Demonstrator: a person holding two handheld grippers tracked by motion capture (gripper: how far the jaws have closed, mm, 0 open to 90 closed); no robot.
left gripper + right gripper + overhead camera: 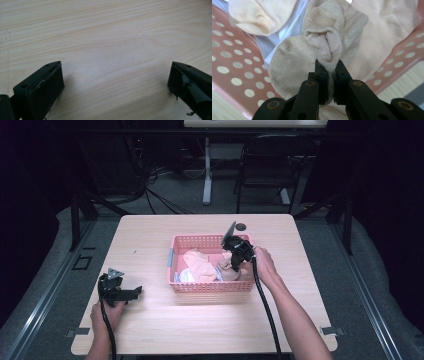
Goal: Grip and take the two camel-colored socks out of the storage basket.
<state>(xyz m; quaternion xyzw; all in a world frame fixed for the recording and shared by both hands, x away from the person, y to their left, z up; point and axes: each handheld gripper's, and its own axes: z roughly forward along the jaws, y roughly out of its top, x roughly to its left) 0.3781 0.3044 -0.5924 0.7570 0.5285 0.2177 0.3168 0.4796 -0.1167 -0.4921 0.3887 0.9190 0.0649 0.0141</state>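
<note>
- High view: a pale wood-grain table (150,235) with rounded corners carries a pink plastic basket (200,241) of perforated, lattice-like walls, a little to the 1 o'clock side of the tabletop's centre.
- Soft cloth lies heaped inside the basket: a peach sock (199,265), a striped white-blue cloth (186,276) at the heap's 7 o'clock, and a beige sock (227,265) at its 3 o'clock.
- The right gripper (235,262), black and angular, dips into the basket at the beige sock; the right hand (263,265) holds it from the 3 o'clock side.
- The left gripper (136,291) rests low on the table at the basket's 8 o'clock, well apart from it, in the left hand (107,312).
- Left gripper view: two blunt black jaws stand far apart at 7 and 4 o'clock with nothing between them; smooth bare wood lies beyond.
- Right gripper view: the right gripper (331,71) has its jaws pinched on a puckered fold of the beige sock (312,47), a fine ribbed knit.
- The peach sock (259,15) lies at 11 o'clock, the striped cloth (268,45) beneath it, and the dotted pink basket wall (232,72) at 9 o'clock.
</note>
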